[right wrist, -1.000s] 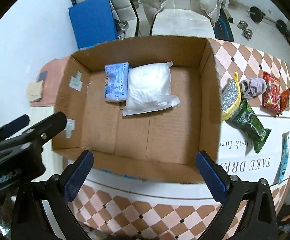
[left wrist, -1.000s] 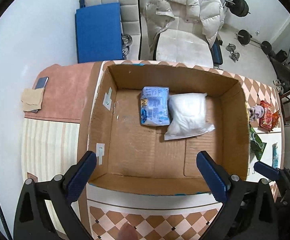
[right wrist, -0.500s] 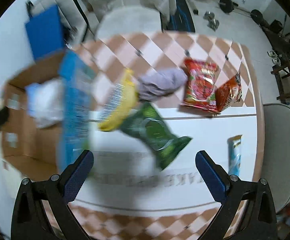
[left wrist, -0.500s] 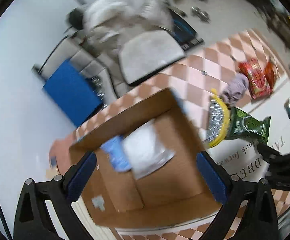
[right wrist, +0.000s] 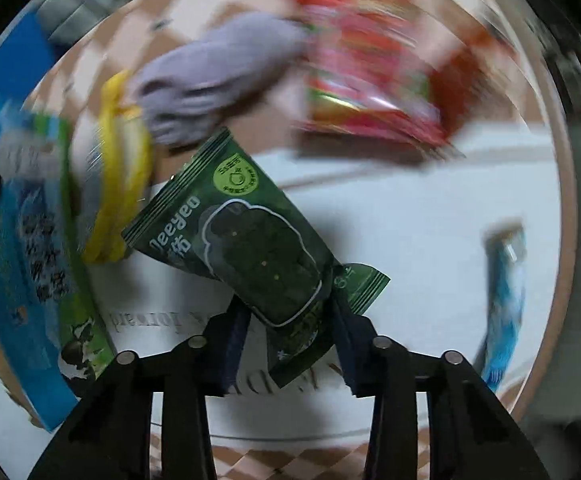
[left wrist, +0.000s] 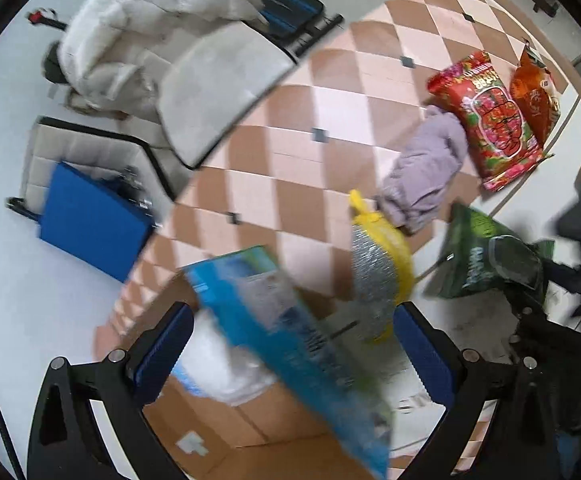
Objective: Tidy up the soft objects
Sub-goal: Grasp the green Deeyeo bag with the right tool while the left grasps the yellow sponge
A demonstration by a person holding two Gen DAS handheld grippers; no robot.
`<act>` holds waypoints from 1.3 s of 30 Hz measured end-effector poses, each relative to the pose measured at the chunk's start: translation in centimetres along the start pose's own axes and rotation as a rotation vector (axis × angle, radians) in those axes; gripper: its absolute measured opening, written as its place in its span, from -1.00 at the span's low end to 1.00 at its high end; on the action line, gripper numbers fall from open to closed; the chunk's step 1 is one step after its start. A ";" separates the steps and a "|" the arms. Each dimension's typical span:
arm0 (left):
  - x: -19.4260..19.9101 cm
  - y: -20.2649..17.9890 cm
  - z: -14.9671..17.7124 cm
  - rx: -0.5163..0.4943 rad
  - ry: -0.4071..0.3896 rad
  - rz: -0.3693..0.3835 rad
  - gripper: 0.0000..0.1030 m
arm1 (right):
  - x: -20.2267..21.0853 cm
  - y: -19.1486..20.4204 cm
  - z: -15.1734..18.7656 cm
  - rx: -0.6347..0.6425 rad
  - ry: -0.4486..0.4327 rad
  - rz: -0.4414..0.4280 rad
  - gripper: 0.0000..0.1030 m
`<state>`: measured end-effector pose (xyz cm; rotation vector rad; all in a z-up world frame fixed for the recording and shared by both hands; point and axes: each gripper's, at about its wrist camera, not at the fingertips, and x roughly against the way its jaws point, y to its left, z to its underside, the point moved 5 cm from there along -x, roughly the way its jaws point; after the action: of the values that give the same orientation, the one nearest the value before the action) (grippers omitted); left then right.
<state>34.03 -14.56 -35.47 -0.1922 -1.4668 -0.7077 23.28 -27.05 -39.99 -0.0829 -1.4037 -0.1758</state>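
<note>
White bench at centre carries the green packet; right gripper fingers clamp its light, crinkly lower end; left gripper gapes.

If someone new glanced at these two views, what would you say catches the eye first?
The dark green snack packet dominates the right wrist view, its lower end between the narrowed right tongs. Above it lie a blurred red bag and a lilac cloth. In the left view, the left tongs gape over a cardboard box.
</note>
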 end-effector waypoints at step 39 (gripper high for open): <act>-1.7 -2.0 4.2 0.263 0.011 0.355 -0.07 | 6.0 -4.5 -0.5 -0.084 -0.039 -0.104 -0.29</act>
<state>29.50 -13.37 -37.12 -0.2372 -1.4505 -0.2262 23.90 -31.99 -34.37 -0.0831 -1.4404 -0.3209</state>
